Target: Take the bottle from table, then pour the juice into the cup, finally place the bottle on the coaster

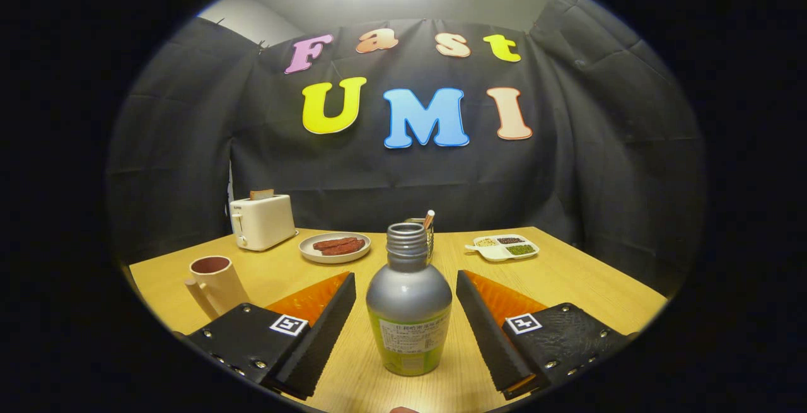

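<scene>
2 fingers of the tongs [406, 312] flank the upright bottle [408, 312], untouched

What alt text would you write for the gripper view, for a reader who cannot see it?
An uncapped silver bottle stands upright on a wooden table between the open gripper fingers, with a gap on each side. Beyond the fingers stand a mug, a toaster, a plate of food and a divided dish.

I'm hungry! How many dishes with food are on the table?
2: a round plate beside the toaster, and a divided tray beyond the open gripper. The bottle may hide more.
</scene>
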The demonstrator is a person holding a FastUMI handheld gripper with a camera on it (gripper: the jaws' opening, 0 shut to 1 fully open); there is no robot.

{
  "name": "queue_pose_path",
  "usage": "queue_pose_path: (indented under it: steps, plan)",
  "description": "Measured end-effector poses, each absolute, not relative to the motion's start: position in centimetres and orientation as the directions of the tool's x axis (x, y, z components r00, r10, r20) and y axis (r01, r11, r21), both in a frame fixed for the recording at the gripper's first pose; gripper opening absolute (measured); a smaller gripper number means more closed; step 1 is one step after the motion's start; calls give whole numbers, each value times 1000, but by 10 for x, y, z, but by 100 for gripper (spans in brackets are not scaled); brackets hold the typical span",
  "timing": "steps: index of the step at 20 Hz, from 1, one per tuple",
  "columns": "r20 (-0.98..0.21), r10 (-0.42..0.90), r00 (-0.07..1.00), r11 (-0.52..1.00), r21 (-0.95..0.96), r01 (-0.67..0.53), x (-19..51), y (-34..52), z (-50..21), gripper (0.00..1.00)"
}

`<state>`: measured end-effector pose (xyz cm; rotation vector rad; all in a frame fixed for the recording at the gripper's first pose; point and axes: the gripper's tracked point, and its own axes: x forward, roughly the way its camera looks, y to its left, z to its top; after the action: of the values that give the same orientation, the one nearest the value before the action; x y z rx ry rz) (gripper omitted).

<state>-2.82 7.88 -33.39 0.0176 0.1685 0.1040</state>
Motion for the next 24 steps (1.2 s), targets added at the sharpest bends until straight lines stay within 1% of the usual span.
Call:
queue_pose_path:
  steps: [5, 6, 7, 8, 10, 12, 16, 18, 21, 24]
  plan:
    - [-168, 90, 982, 996, 24, -88, -13, 78, -351, 99]
    - [-176, 92, 980, 996, 21, -90, -11, 82, -356, 97]
    - [-171, 92, 981, 996, 12, -91, -10, 82, -358, 86]
    - [-173, 94, 980, 995, -3, -96, -8, 86, -355, 83]
    - [-197, 104, 975, 992, -48, -116, -4, 94, -354, 81]
    - [-186, 121, 975, 982, -122, -146, 0, 107, -339, 81]
    - [-121, 139, 983, 916, -363, -174, 18, 136, -304, 81]
    - [-136, 170, 976, 866, -452, -213, 25, 156, -305, 81]
    - [-179, 207, 962, 809, -521, -272, 27, 175, -316, 81]
    - [-184, 211, 960, 723, -631, -280, 33, 190, -316, 81]
